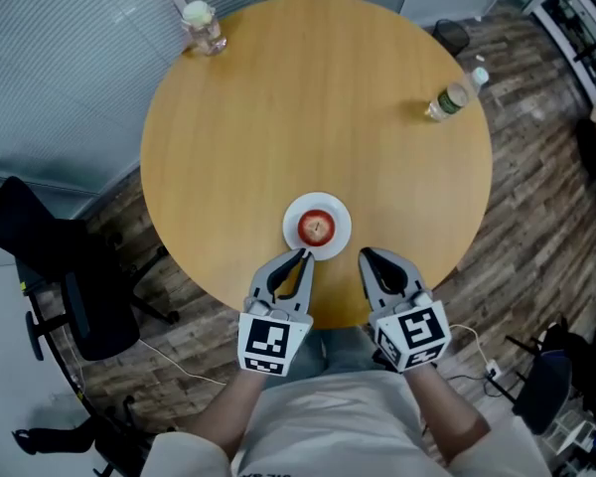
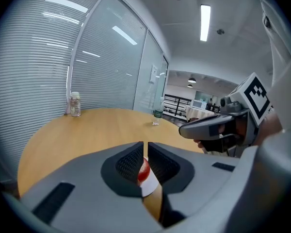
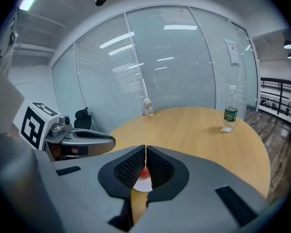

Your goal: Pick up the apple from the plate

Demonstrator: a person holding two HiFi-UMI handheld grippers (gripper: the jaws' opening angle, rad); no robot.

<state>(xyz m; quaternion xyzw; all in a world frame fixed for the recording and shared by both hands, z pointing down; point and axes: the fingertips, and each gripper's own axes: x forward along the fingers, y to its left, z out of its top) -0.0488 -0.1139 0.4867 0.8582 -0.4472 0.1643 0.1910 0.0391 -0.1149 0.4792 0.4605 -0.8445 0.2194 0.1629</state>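
A red apple [image 1: 316, 229] sits on a small white plate [image 1: 336, 242] near the front edge of the round wooden table [image 1: 308, 107]. My left gripper [image 1: 304, 255] points at the plate's near left rim, jaws together, holding nothing. My right gripper [image 1: 364, 255] hovers just right of the plate, also shut and empty. In the left gripper view the apple [image 2: 144, 171] and plate [image 2: 150, 186] show through the thin slit between the pads [image 2: 131, 161]. In the right gripper view the apple [image 3: 144, 173] and plate [image 3: 141, 185] lie just beyond the closed jaws.
A glass jar [image 1: 203, 26] stands at the table's far left edge and a green-labelled water bottle [image 1: 455, 95] at the far right. Black office chairs [image 1: 74, 286] sit on the floor to the left. Glass walls with blinds lie behind the table.
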